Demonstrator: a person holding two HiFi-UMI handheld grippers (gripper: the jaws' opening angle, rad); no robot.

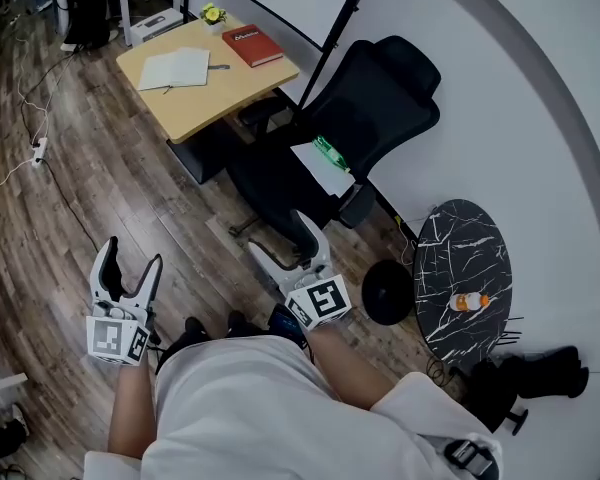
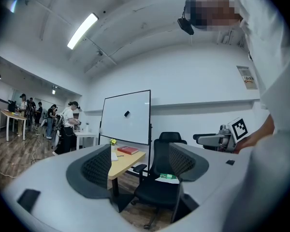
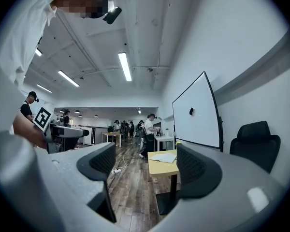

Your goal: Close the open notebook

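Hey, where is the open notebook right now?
Head view, upper left: the open notebook lies on the wooden desk, left of the red book, beyond the black chair.

Desk [image 1: 220,98]: pale wood top, matt, smooth.
Open notebook [image 1: 176,69]: white paper pages, matt.
Red book [image 1: 252,45]: smooth cover, slight sheen.
Floor [image 1: 70,198]: dark wood planks, visible grain, low sheen.
Chair [image 1: 380,98]: black, matt, covering looks like cloth.
Round side table [image 1: 462,258]: black marble-look top, white veins, polished.
Left gripper [image 1: 132,253], right gripper [image 1: 282,238]: grey matt plastic; 2 dark ribbed pads [image 2: 96,168] each.
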